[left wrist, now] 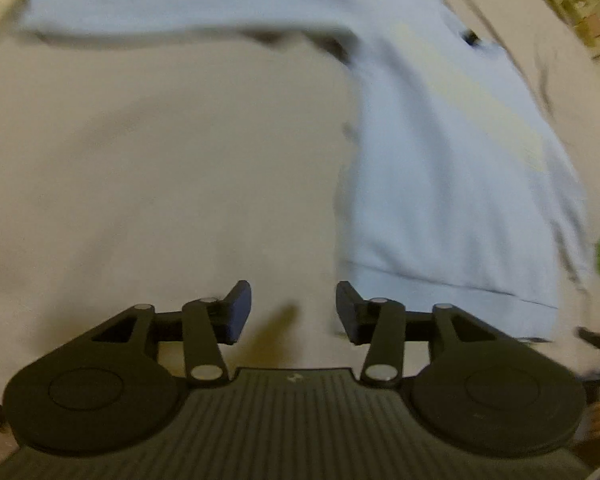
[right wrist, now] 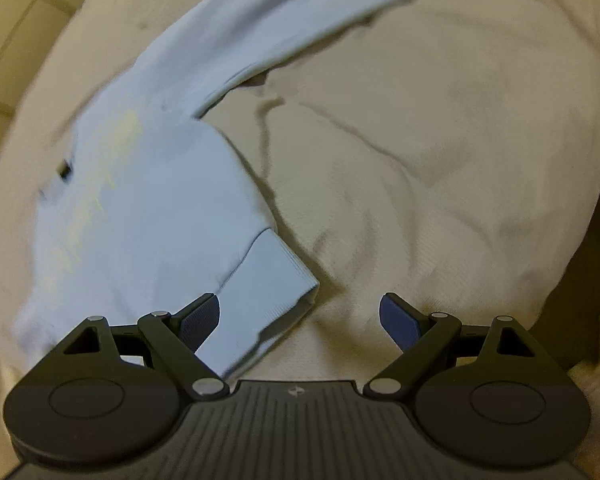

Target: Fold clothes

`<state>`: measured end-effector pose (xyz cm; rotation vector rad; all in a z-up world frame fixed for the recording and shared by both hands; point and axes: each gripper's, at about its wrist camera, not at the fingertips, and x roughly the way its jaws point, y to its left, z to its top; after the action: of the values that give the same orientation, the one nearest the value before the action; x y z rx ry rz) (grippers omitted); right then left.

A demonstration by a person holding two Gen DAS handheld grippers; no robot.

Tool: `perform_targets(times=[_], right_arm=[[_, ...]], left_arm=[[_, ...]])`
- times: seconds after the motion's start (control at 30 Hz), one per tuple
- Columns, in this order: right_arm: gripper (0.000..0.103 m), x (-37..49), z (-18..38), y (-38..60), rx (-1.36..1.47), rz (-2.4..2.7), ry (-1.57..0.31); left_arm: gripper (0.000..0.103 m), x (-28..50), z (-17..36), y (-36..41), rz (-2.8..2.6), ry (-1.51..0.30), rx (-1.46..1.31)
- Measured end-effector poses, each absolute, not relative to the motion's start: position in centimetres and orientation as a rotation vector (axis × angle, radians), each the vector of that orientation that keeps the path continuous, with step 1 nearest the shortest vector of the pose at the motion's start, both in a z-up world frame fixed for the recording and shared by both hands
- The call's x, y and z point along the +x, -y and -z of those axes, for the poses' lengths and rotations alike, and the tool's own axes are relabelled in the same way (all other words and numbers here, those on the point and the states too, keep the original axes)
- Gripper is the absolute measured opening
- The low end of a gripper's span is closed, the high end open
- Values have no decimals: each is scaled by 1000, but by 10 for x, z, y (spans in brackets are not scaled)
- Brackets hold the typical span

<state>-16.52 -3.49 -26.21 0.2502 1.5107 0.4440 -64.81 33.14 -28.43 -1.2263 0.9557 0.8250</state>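
Lying flat on the beige cloth-covered surface [right wrist: 440,168], the light blue sweatshirt [left wrist: 452,168] was only partly folded: its body looked narrowed into a long strip, while one sleeve [right wrist: 300,24] was stretched out to the side, not yet brought in. The left gripper [left wrist: 293,312] was half open with nothing between its jaws. The right gripper [right wrist: 299,318] stood wide open above the ribbed hem corner [right wrist: 268,288], holding nothing.

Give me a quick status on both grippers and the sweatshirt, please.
Left gripper open, empty. Right gripper open, empty, hem corner between its fingers. Light blue sweatshirt flat on the beige sheet, sleeve out. Nothing in the way.
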Motion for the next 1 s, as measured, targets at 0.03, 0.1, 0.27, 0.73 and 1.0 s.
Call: perform_targets(times=[0.03,0.1,0.27,0.73,1.0], right_arm=[[89,-163,268,42,318,-441,-1527],[89,-161,282,54,431,-438,-1552],[87,-154,311,50,456,-519,-1534],[7,-133,242,17,217,-875,-1394],[33,-158,269,-9,-245,-801,-1426]], left_arm=[[46,-642,289,-326,-827,-935,-1265],[55,-635,297,-323,-843,-888,-1325],[59,-617,318,-319,-886,-830,-1378],[3,-635,252,-260,-944,-656,-1274],[5,-584,271,-222,-1092,-889,-1131]])
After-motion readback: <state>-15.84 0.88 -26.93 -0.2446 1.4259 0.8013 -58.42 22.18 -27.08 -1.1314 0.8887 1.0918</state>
